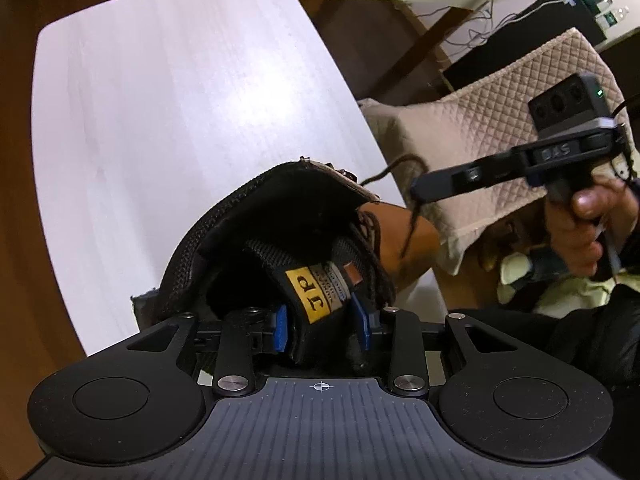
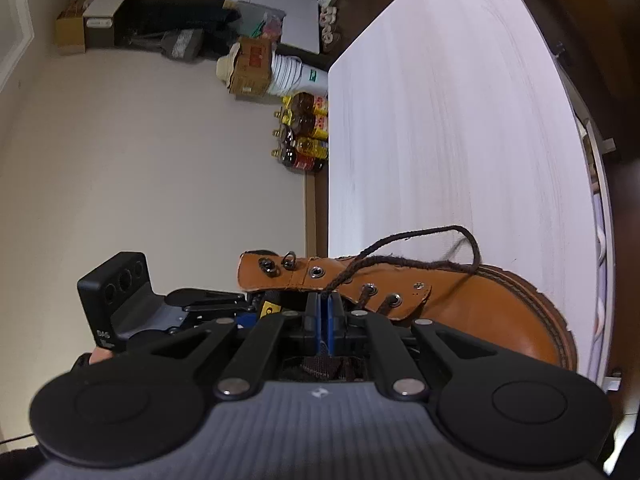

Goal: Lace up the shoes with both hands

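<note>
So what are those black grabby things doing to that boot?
A person is lacing a tan leather boot on the white table, with black tongs in each hand. The left tongs straddle the boot's black tongue with the yellow label, which sits between the blue pads. The right tongs are pinched shut on the dark brown shoelace, which loops over the boot. The top eyelets look unlaced.

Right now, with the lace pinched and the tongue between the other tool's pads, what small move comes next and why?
Probably close the left tool on the black boot tongue with the yellow label to steady the tan leather boot. The right tool is shut on the dark brown lace, and the upper eyelets look empty.
</note>
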Motion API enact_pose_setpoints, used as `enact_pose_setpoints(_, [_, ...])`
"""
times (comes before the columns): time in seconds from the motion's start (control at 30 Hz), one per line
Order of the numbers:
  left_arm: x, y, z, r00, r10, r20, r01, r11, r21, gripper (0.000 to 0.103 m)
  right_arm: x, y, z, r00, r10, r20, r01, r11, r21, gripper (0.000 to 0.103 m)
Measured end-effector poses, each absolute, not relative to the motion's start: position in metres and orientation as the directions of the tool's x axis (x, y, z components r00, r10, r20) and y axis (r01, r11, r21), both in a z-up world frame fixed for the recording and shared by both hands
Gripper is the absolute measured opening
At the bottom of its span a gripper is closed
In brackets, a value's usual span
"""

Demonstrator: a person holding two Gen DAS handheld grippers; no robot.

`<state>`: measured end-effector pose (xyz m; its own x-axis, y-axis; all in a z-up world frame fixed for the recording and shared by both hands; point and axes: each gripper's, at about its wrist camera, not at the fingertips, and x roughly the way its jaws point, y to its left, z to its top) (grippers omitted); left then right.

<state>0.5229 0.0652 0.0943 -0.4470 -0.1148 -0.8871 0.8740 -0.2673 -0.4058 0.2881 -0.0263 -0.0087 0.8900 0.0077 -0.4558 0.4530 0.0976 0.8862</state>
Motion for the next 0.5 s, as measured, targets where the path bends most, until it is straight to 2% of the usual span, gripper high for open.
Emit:
enact_pose_setpoints(0.2, [0.515,0.073,0.098,-0.468,-0.152,-0.871,0.86,-0.306,-0.409,0.019,0.306,-0.03,-0.021,0.902,0.004,-0.432,0.431,0.083,0.899,0.004])
enact_pose_setpoints(0.5, [0.51,0.073,0.1,-0.471,-0.158,-0.868,0.857,-0.315,-0.407,0.018,0.32,-0.033,-0.035,0.902,0.004,-0.432,0.43,0.083,0.899,0.004])
